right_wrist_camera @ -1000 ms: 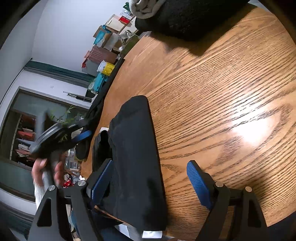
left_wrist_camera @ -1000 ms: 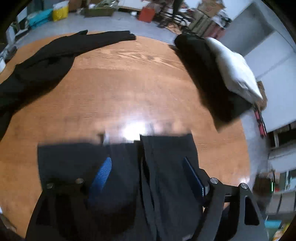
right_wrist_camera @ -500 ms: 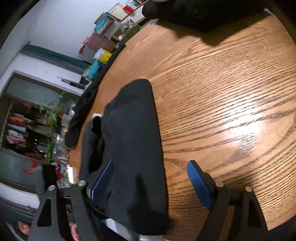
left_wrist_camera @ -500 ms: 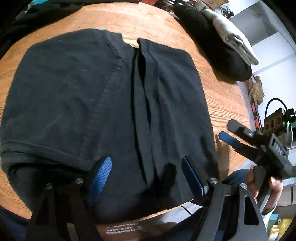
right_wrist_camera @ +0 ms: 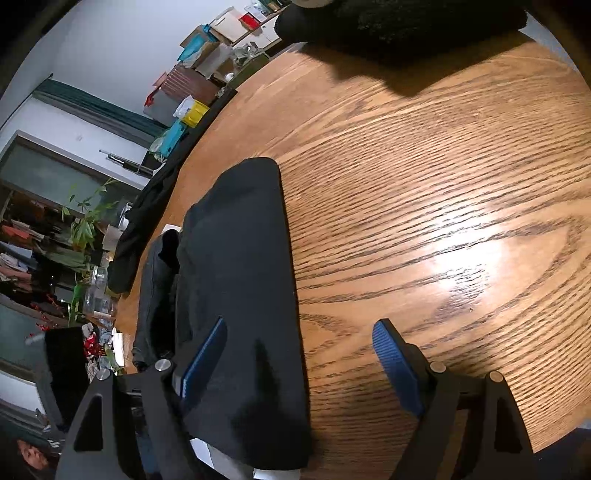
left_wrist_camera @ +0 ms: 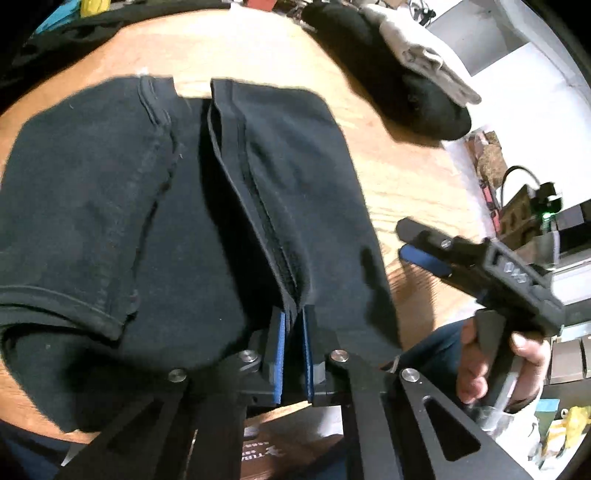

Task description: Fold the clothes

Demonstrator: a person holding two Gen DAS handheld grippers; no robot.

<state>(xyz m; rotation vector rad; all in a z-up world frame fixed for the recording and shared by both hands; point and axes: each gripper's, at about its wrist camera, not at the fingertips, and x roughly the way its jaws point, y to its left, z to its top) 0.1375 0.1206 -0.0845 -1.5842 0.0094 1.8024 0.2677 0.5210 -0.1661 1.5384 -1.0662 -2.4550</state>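
A black T-shirt (left_wrist_camera: 92, 221) lies on the round wooden table (left_wrist_camera: 388, 166), both sides folded in toward a centre seam. My left gripper (left_wrist_camera: 293, 332) is at the near hem, and its jaws are closing on a raised fold of that seam, which sits between the blue pads. In the right wrist view the same T-shirt (right_wrist_camera: 240, 258) stretches away on the table (right_wrist_camera: 443, 184). My right gripper (right_wrist_camera: 301, 360) hangs open over its right edge, one pad above the cloth and one above bare wood. The left wrist view shows that right gripper (left_wrist_camera: 413, 242) in a person's hand (left_wrist_camera: 480, 369).
A stack of folded black and grey clothes (left_wrist_camera: 406, 85) sits at the table's far right, also seen as a dark heap (right_wrist_camera: 406, 22). Another black garment (left_wrist_camera: 55, 44) is spread along the far left edge (right_wrist_camera: 147, 221). Boxes and clutter stand beyond the table.
My left gripper dropped toward the shirt's near hem and its jaws went from wide apart to pinched on the centre fold. The right gripper stayed open and hardly moved.
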